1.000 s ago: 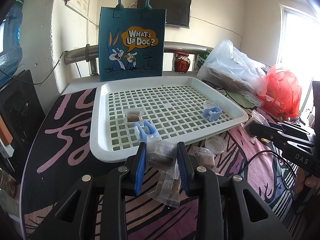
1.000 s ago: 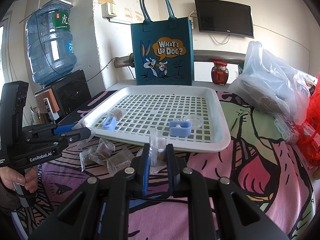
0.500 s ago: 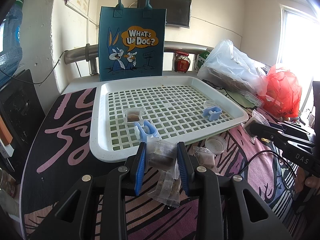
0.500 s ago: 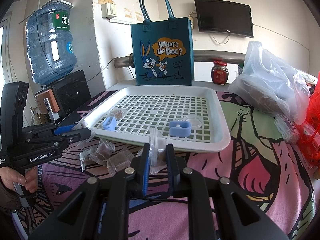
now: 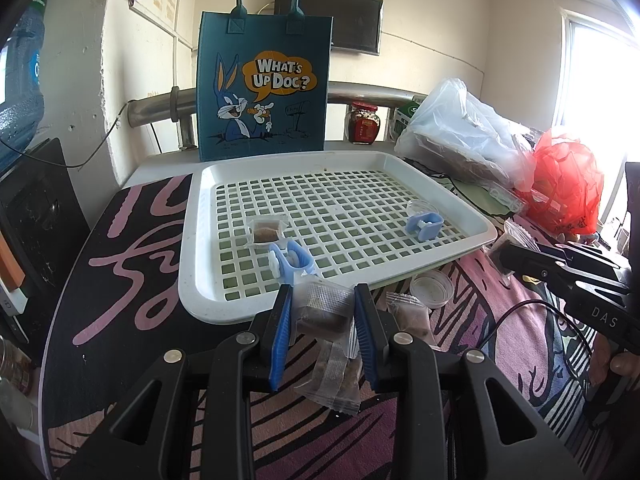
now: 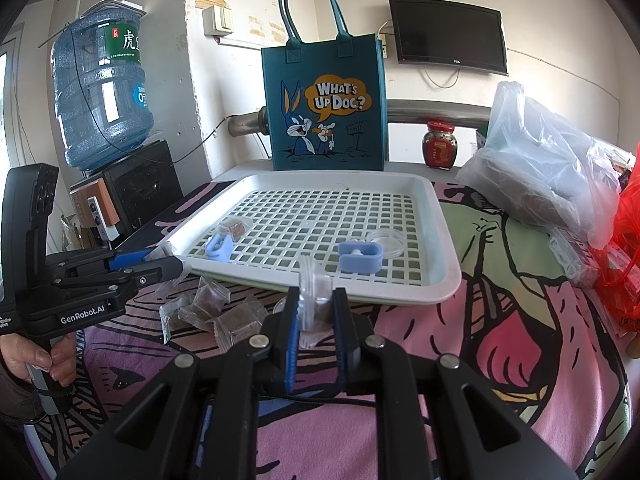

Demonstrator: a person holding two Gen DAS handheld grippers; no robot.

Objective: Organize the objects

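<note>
We hold the left gripper (image 5: 322, 322) just short of the near rim of the white tray (image 5: 192, 280), its blue pads closed on a clear packet (image 5: 324, 308) with a brown block inside. More packets (image 5: 334, 376) lie on the desk (image 5: 120, 280) right under it, and a small round lid (image 5: 432, 290) sits beside them, near the tray's edge.

We hold the right gripper (image 6: 316, 312) in front of the tray's near rim too, nearly closed on a second packet (image 6: 314, 300), which stands on edge between the pads. From this view a loose pile (image 6: 212, 312) of packets rests on the patterned cloth to the left, between the two grippers.

On the tray's grid we see one packet (image 5: 266, 232) near the left side, a blue clip (image 5: 290, 262) just in front of it, another blue clip (image 5: 424, 226) on the right, and a clear dish (image 6: 386, 240) touching that clip. The teal bag (image 5: 262, 88) stands upright behind the tray's far rim. A red jar (image 5: 362, 122) stands near it, and plastic bags (image 5: 464, 136) are heaped on the right.
</note>
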